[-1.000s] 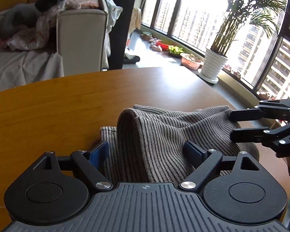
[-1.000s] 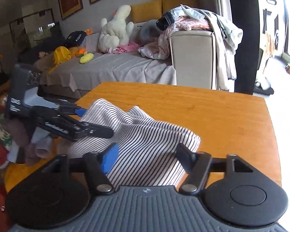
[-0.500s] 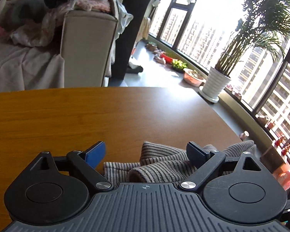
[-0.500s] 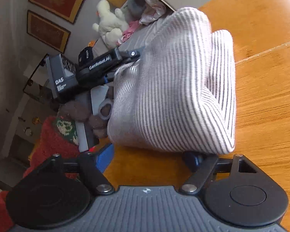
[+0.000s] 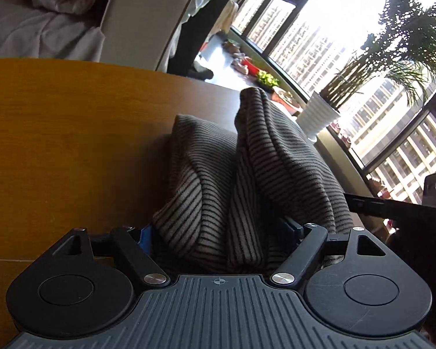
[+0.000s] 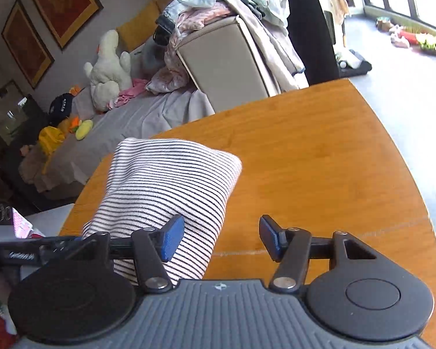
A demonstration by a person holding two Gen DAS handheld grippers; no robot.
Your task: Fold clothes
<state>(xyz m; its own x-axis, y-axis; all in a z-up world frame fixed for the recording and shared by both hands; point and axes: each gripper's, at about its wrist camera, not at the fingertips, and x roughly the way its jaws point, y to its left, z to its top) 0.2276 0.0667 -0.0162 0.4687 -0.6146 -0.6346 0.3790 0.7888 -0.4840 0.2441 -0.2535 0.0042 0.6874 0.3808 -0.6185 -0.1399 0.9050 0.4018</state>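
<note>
On my left wrist view, the striped garment point(image 5: 247, 180) is bunched up in two thick folds on the wooden counter point(image 5: 72, 145), rising away from the camera toward the far right. The left gripper point(image 5: 218, 232) has cloth packed between its jaws, which stand fairly wide; the blue pad point(image 5: 145, 234) on the left side presses against the fabric and the right pad is mostly buried under it. I cannot tell whether the jaws actually pinch the cloth or merely sit around it. At the right edge I see the black fingers of the right gripper point(image 5: 392, 206) reaching in just beside the garment's near right side.

On my right wrist view, the right gripper point(image 6: 218, 238) stands with its jaws wide apart and nothing between them except bare counter point(image 6: 319, 160). The striped garment point(image 6: 165, 192) lies to the left, a rounded folded bundle near the counter's left edge, and the left blue pad point(image 6: 171, 237) overlaps its near right edge in the picture. The left gripper point(image 6: 29, 250) comes in from the near left, against the garment's near end.

Beyond the counter I see a sofa point(image 6: 130, 113) with a white plush toy point(image 6: 110, 69) and a heap of clothes point(image 6: 218, 8) on its armrest. A potted plant point(image 5: 363, 87) stands by the windows on the far right.
</note>
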